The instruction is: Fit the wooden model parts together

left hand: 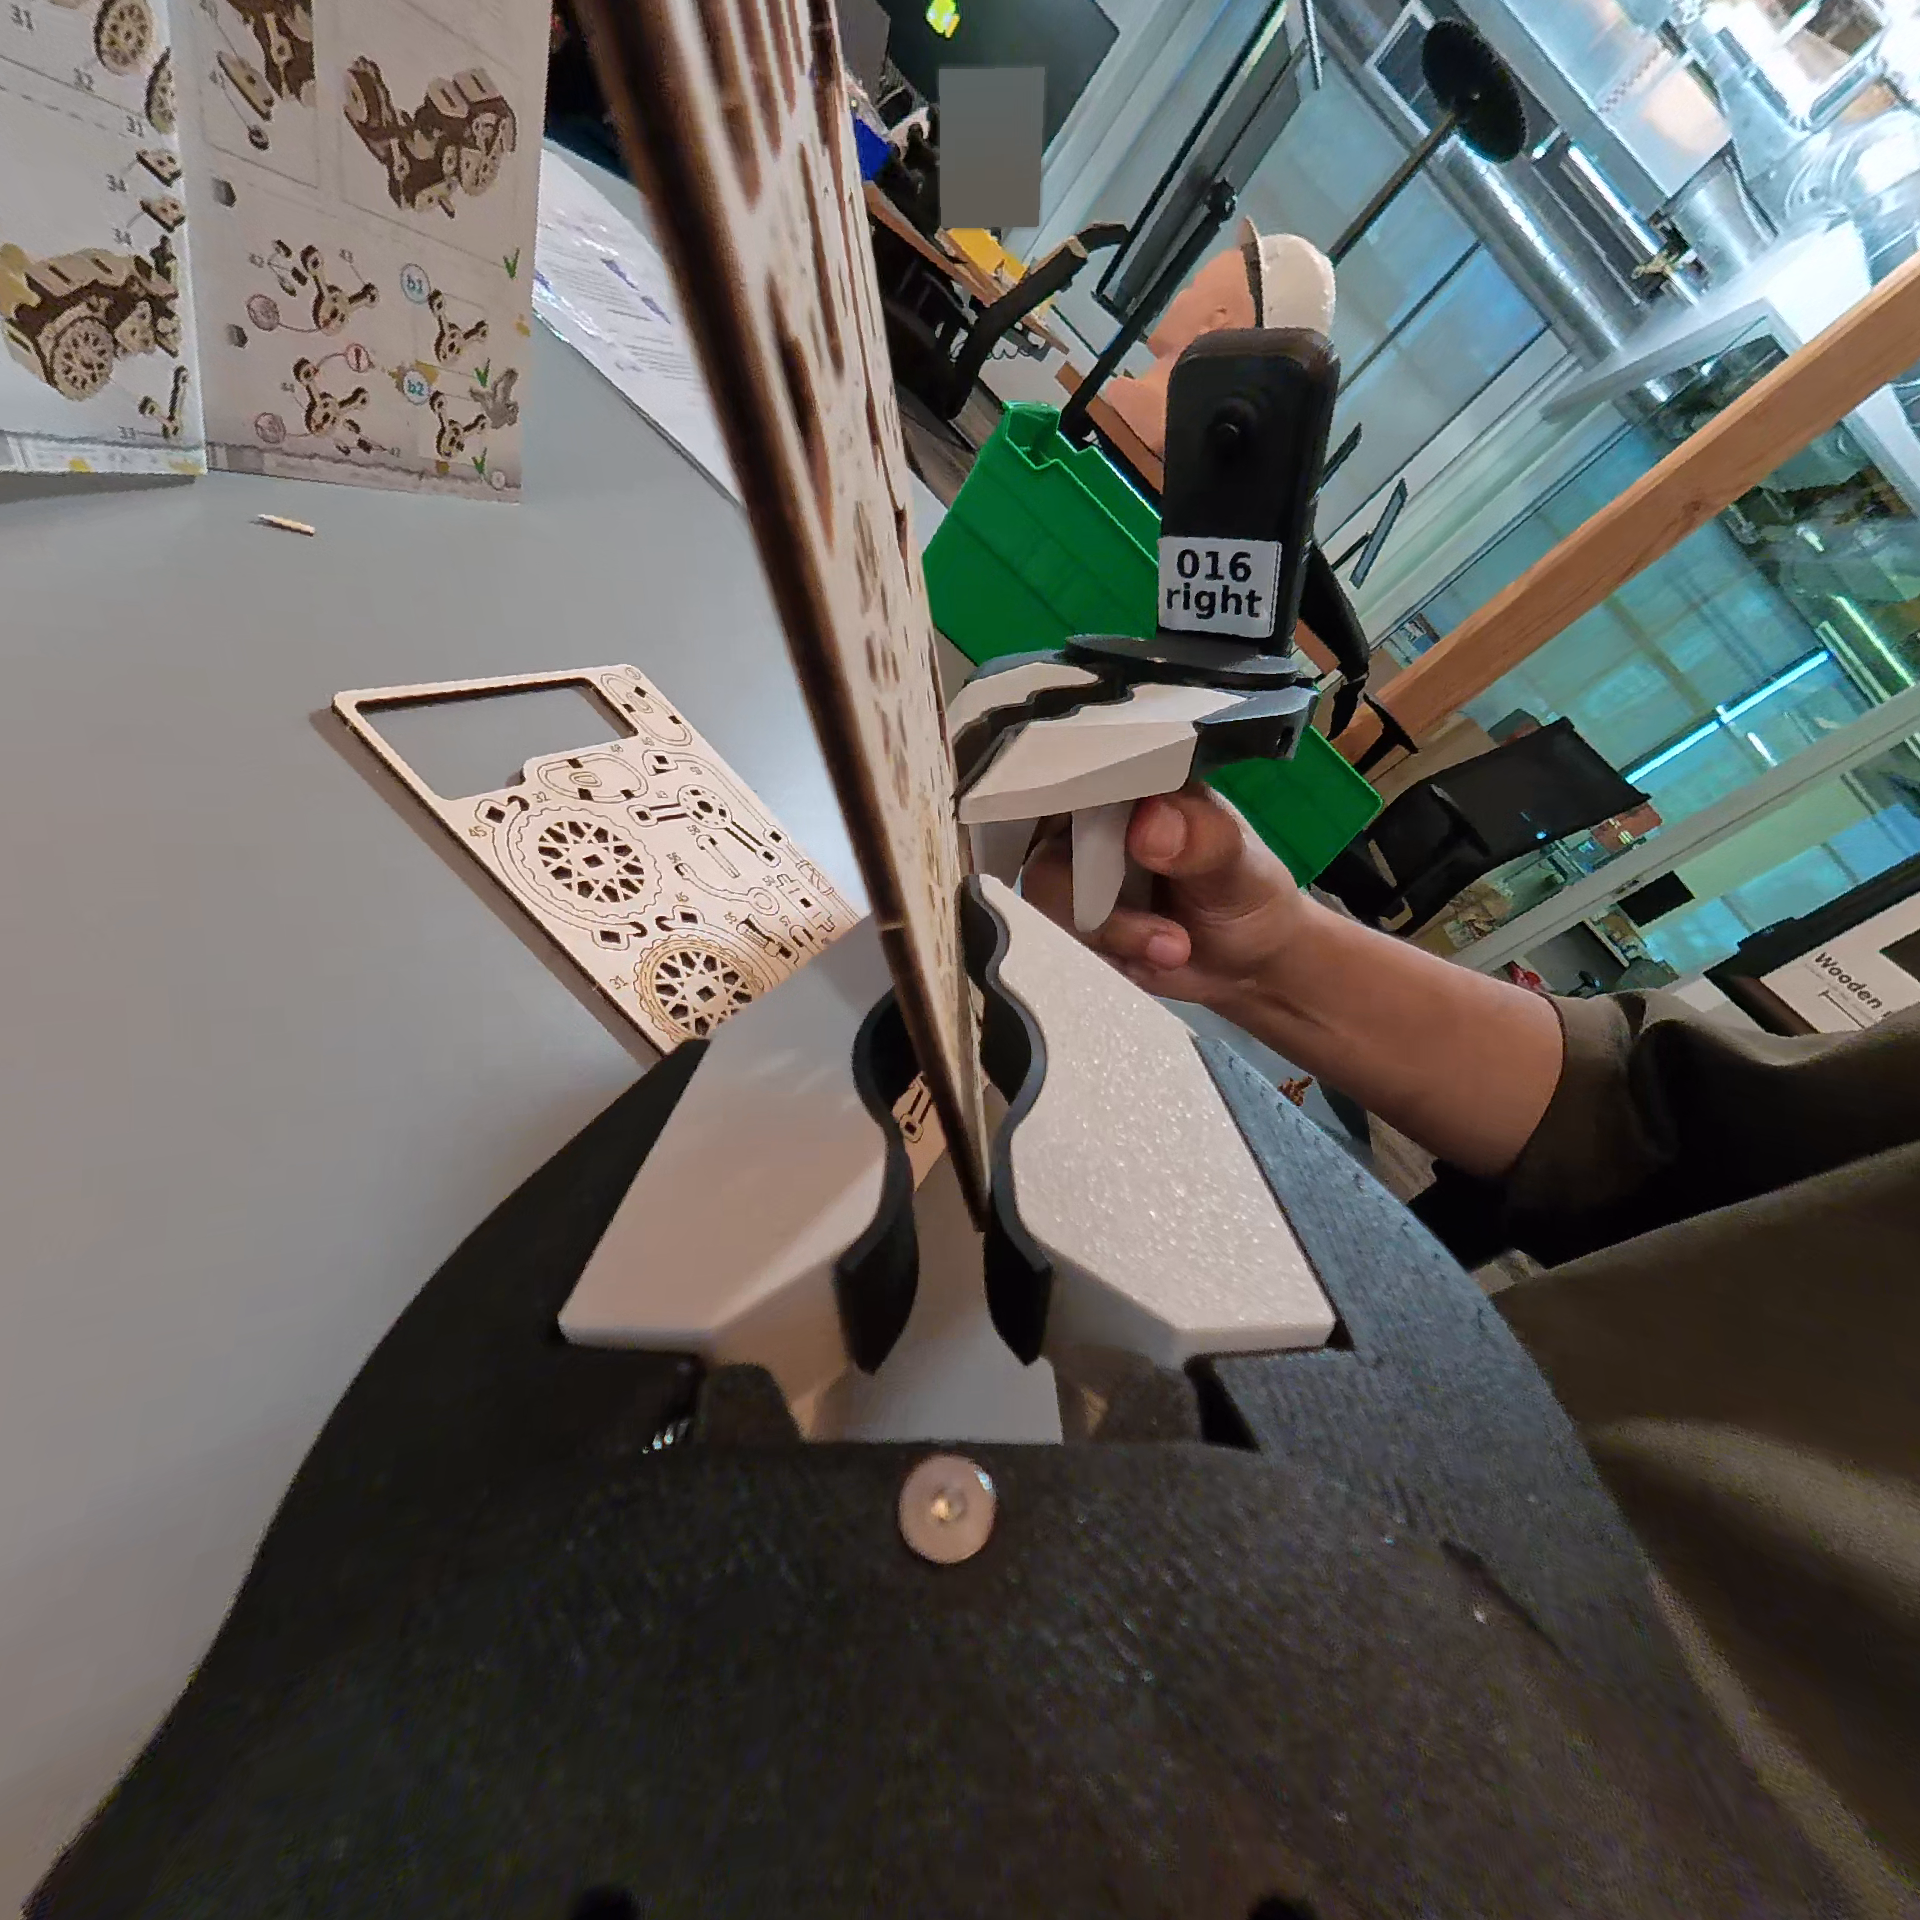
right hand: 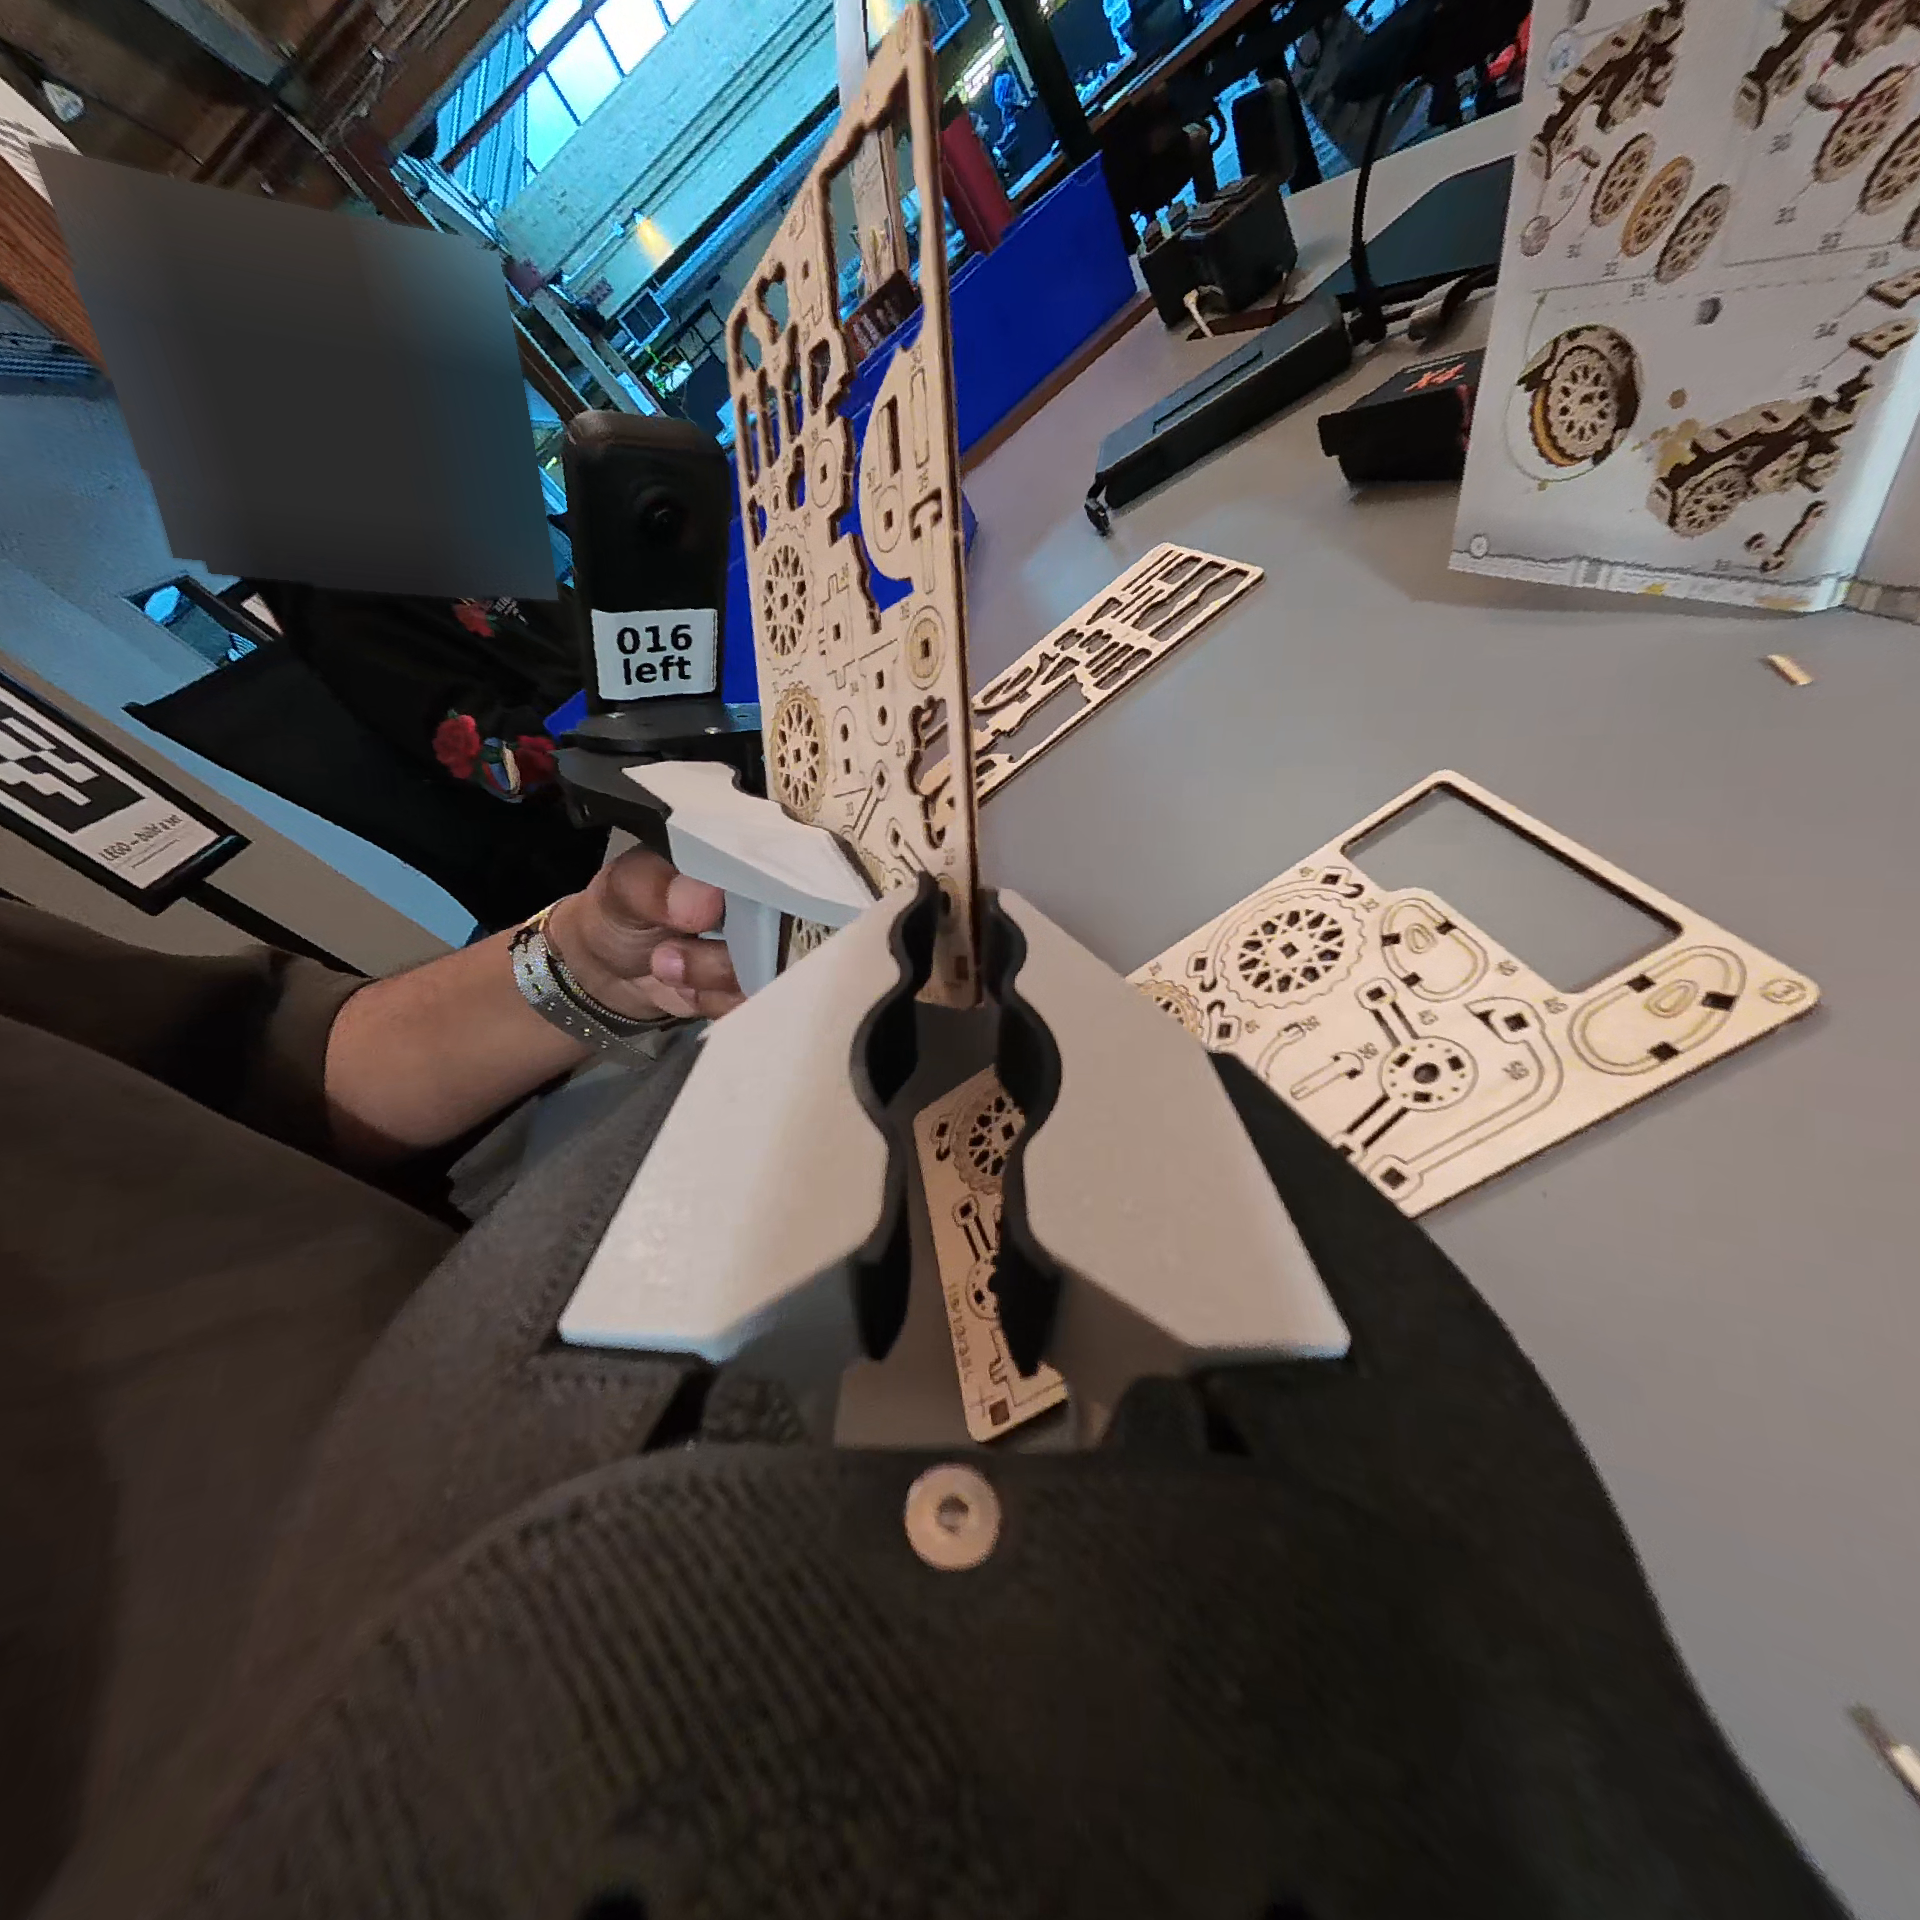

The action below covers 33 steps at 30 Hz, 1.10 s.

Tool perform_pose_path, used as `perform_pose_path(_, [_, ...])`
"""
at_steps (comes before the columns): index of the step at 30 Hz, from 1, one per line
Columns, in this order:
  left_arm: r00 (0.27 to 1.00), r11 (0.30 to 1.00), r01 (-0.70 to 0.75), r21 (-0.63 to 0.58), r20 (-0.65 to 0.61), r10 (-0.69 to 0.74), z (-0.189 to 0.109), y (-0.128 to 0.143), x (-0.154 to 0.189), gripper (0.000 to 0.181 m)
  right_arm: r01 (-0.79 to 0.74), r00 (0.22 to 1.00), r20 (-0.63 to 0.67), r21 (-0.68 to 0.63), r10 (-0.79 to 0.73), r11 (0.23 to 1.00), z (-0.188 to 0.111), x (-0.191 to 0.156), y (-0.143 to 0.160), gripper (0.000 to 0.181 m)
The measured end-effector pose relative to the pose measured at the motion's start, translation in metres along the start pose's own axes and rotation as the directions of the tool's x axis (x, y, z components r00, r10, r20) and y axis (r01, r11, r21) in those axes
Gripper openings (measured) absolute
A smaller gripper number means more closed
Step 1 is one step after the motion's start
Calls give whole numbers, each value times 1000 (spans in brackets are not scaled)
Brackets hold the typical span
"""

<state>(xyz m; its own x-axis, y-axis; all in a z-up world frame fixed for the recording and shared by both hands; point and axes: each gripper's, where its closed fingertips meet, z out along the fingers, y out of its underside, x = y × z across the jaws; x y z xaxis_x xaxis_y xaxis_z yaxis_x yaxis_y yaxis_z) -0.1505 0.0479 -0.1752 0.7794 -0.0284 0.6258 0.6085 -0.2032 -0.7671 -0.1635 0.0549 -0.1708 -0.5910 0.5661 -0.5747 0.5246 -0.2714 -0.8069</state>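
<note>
A laser-cut wooden parts sheet (right hand: 862, 520) with wheels and small parts stands upright, held between both grippers. My right gripper (right hand: 956, 904) is shut on its lower edge, and a strip of the sheet shows between the fingers. My left gripper (left hand: 920, 925) is shut on the same sheet (left hand: 748, 312), seen edge-on. The right gripper (left hand: 971, 790) meets the sheet from the right in the left wrist view. The left gripper (right hand: 831, 873) meets it from the left in the right wrist view. A second parts sheet (right hand: 1455, 987) lies flat on the grey table (right hand: 1558, 1403); it also shows in the left wrist view (left hand: 623, 831).
A third, mostly emptied sheet (right hand: 1122, 644) lies farther back. An open instruction booklet (left hand: 260, 239) stands at the table's far side. A small wooden sliver (left hand: 286, 525) lies loose. A green bin (left hand: 1039, 540) and a black box (right hand: 1403, 416) sit beyond. A hand and sleeve (left hand: 1351, 1018) hold each gripper. The grippers are tip to tip, or close to it.
</note>
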Motion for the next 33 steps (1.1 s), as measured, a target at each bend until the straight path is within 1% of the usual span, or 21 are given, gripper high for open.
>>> perform_pose_path(3, [999, 999, -32, 7, -3, 32, -1, -2, 3, 0, -15, 999, 36, 31, 14, 999, -2, -4, -4, 7])
perform_pose_path(6, [1000, 999, -4, 35, -28, 5, -1, -5, 6, 0, -88, 993, 83, 61, 82, 994, -3, -5, -6, 12])
perform_pose_path(9, [999, 999, 4, 50, -37, -2, -2, -8, 6, 0, -145, 983, 119, 41, 139, 989, -2, -6, -3, 12])
perform_pose_path(11, [1000, 999, -4, 45, -26, 5, -3, -7, 5, 0, -137, 984, 117, 30, 132, 990, -1, -7, -2, 8])
perform_pose_path(20, [1000, 999, -26, 46, 7, 26, 1, -6, 4, 1, -191, 975, 118, 30, 186, 981, -2, -3, -1, 7])
perform_pose_path(27, [994, 997, -65, 39, 88, 61, 5, -3, -2, 1, -184, 982, 46, 31, 182, 982, -2, 5, 1, 9])
perform_pose_path(33, [992, 997, -65, 38, 112, 61, 6, -2, -4, 1, -201, 979, 17, 35, 201, 979, -2, 9, 2, 9])
